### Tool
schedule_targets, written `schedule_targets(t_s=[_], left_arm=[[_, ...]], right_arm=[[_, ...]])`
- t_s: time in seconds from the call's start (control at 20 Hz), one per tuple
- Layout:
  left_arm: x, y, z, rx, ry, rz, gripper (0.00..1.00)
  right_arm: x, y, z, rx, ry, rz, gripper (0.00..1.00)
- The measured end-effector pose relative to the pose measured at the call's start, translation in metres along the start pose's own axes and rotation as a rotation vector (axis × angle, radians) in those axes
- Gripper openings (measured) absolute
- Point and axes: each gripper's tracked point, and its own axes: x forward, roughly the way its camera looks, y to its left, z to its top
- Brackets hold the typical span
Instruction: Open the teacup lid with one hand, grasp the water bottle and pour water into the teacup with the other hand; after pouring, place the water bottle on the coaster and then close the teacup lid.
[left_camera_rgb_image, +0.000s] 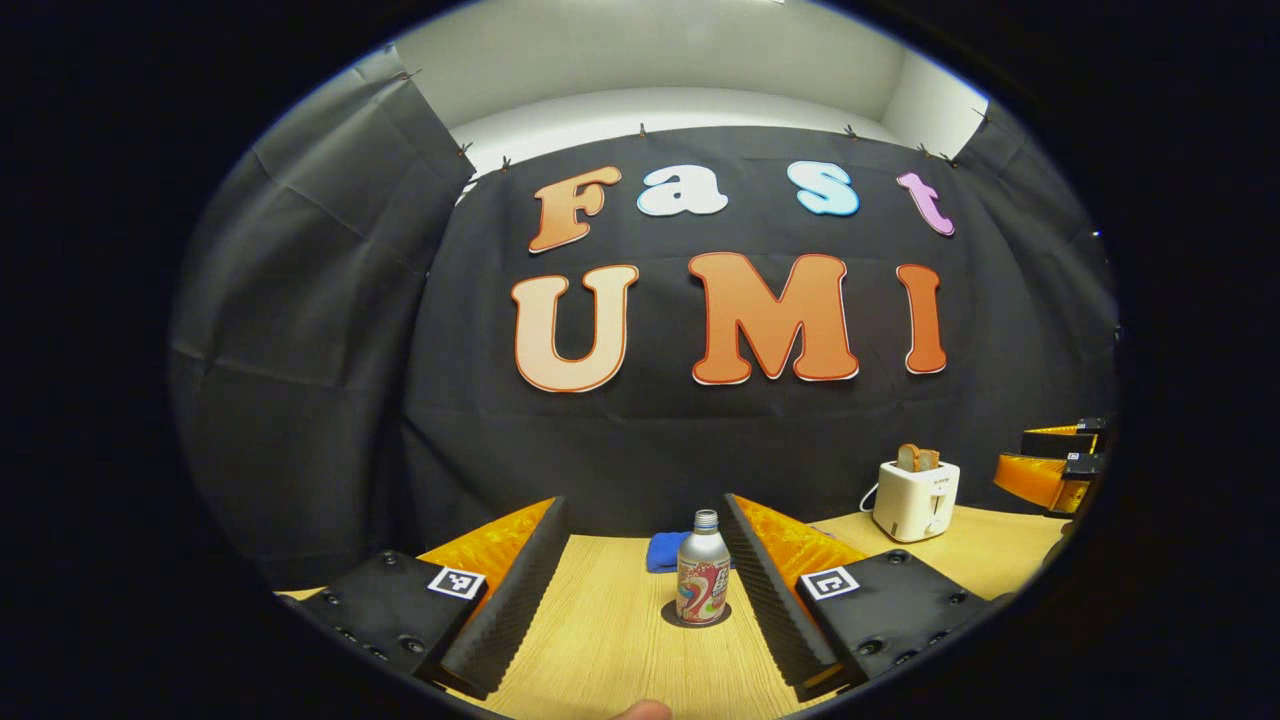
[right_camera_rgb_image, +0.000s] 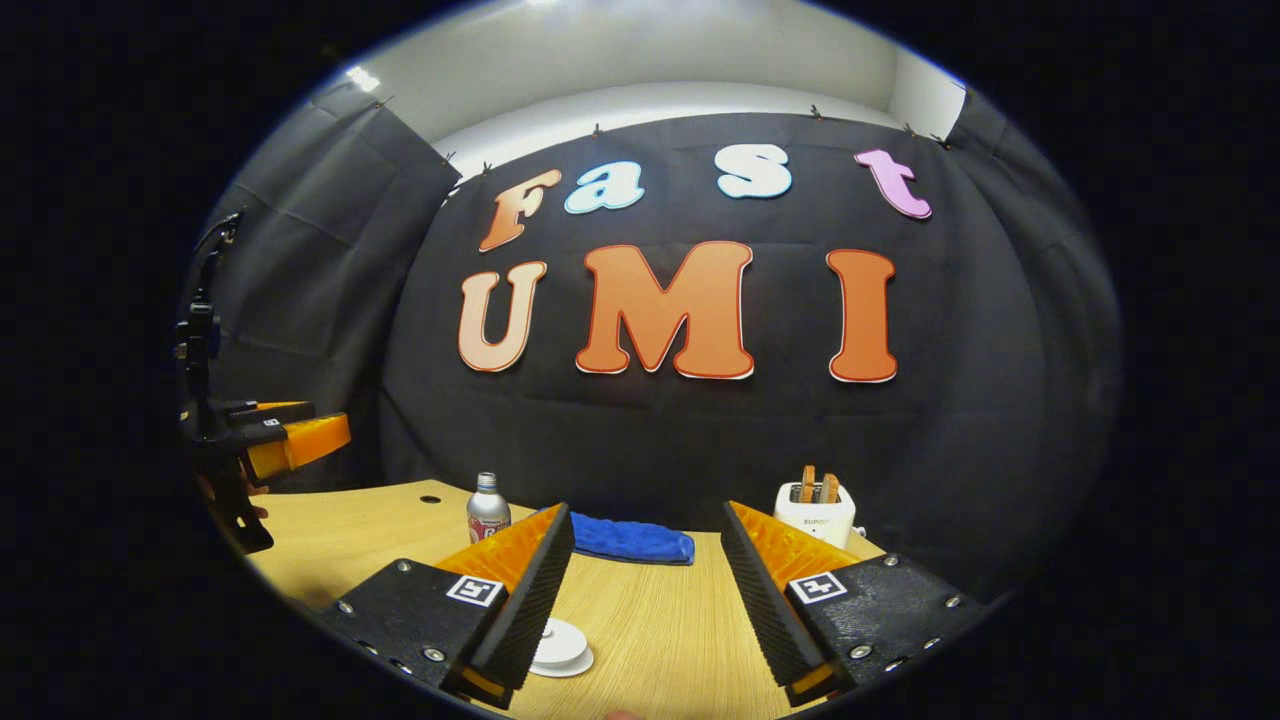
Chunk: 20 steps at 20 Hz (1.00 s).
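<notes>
- Lighting: even and moderately bright; source overhead, with a glare patch on the pale ceiling at the top of the right gripper view.
- Shadows: soft and short on the worktop (left_camera_rgb_image: 600, 640); dark cloth absorbs light.
- Distortion: strong fisheye bending at the edges in both views.
- Focus: sharp centrally, slight softening towards the rims.

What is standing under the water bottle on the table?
A dark round coaster lies under the water bottle; only its edge shows, and the bottle covers its middle.
</notes>
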Motion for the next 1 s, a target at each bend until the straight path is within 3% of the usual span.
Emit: schedule_targets(t_s=[0.35,0.55,0.6,1.0], left_arm=[[-0.022,0.011,0.005,0.026,-0.003,0.022,0.99],[-0.028,0.0,0.009,-0.012,-0.03,-0.043,1.0],[-0.029,0.004,0.009,-0.005,-0.027,-0.034,0.96],[-0.031,0.017,0.017,0.024,-0.044,0.01,0.97]], right_arm=[[-0.005,0.001,0.007,0.009,-0.017,-0.004,0.89],[-0.008,0.001,0.007,-0.002,-0.016,-0.009,0.89],[-0.01,0.0,0.007,-0.008,-0.018,-0.009,0.89],[-0.01,-0.004,0.011,-0.015,-0.025,-0.023,0.89]])
